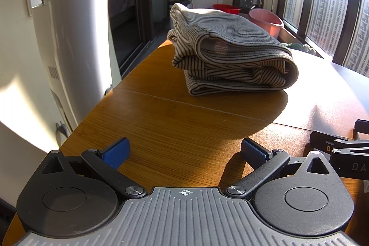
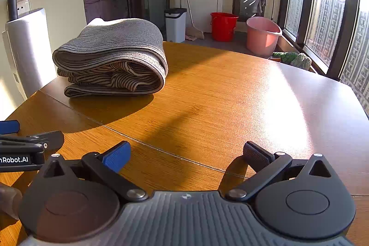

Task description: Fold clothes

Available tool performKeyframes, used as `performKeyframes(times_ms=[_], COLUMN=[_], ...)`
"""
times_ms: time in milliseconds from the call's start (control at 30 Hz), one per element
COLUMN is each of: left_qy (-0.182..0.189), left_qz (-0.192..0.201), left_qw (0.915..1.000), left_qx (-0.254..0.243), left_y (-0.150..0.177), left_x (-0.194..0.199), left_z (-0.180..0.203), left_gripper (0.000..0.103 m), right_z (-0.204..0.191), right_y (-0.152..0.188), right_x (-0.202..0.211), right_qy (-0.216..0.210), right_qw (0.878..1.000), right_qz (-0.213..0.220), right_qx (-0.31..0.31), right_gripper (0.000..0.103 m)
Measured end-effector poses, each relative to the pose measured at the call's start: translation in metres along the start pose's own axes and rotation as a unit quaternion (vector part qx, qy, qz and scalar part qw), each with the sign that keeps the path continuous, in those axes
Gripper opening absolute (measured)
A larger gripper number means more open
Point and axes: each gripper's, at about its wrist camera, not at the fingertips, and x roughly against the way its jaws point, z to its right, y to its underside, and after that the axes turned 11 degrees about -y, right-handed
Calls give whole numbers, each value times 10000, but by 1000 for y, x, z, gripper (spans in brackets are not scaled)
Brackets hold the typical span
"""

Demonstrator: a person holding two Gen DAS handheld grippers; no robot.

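Here, garment: a striped garment (image 1: 230, 54) lies folded in a thick stack on the wooden table (image 1: 175, 126), toward its far left side — sunlit from the windows (image 2: 327, 15).
Left gripper: the left gripper (image 1: 184, 152) sits low over the table's near edge, jaws spread wide, nothing between them, well apart from the garment.
Right gripper: the right gripper (image 2: 185, 155) sits beside it — jaws likewise spread, empty.
Backdrop: a red bucket (image 2: 223, 25) and a pink basin (image 2: 263, 36) stand on the floor beyond the table.
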Motion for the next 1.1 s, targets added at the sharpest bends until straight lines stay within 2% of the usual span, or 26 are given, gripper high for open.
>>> performKeyframes(times_ms=[1100], left_qy=[-10], left_qz=[-2], left_qw=[10000], left_qx=[13], left_y=[2], left_x=[2], left_z=[2], left_gripper=[103], right_z=[-1], right_y=[0], right_x=[-1], right_qy=[10], right_qw=[10000], right_qz=[0], right_qx=[-3], right_gripper=[103])
